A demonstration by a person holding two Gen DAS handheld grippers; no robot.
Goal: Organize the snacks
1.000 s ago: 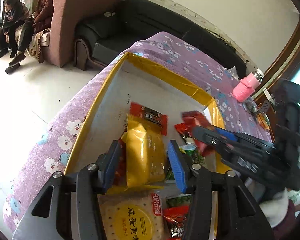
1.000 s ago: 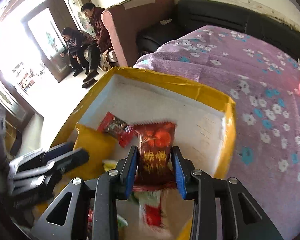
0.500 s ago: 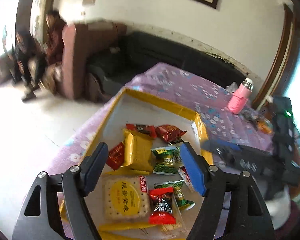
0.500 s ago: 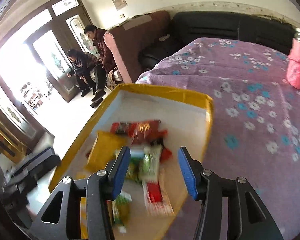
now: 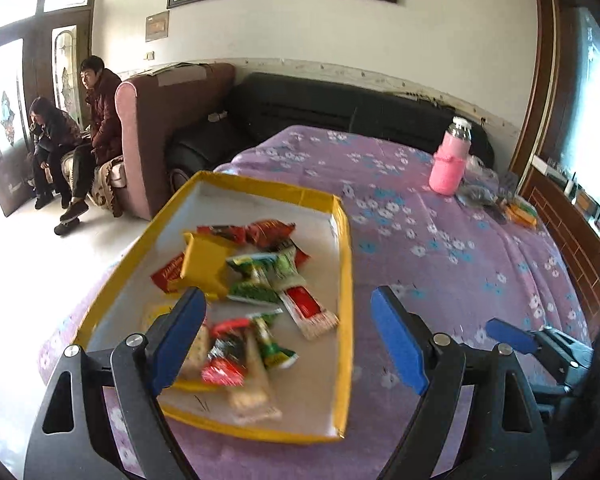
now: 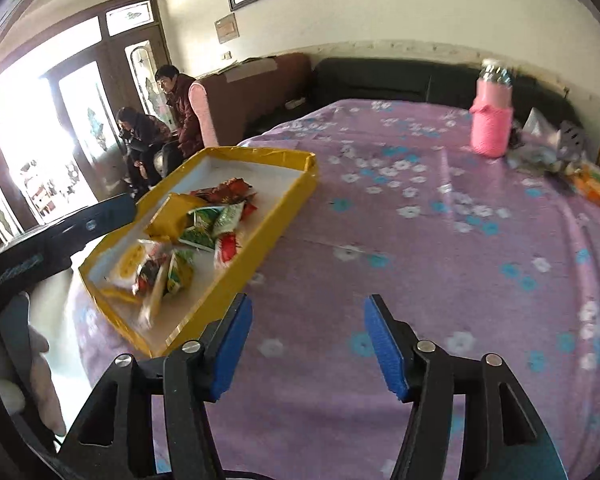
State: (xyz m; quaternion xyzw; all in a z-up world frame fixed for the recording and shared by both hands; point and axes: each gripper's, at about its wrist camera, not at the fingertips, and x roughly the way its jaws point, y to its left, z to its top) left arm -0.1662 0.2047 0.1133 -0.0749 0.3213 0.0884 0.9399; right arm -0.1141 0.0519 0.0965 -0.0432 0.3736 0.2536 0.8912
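Left wrist view: left gripper (image 5: 288, 340) empty, jaws opening, nothing pinched. The snacks (image 5: 252, 280) lie heaped in the yellow tray (image 5: 346, 280), just ahead of the left finger and below it. For a tidy sort, one packet at the heap's edge should be singled out.

Right wrist view: right gripper (image 6: 306, 344) empty, jaws opening over bare purple cloth (image 6: 440, 240); tray ahead-left. Re-aiming at the tray is needed.

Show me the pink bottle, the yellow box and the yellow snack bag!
pink bottle (image 5: 447, 168), left wrist view, middle of its pink body
yellow box (image 5: 346, 280), left wrist view, right wall
yellow snack bag (image 5: 204, 262), left wrist view, middle
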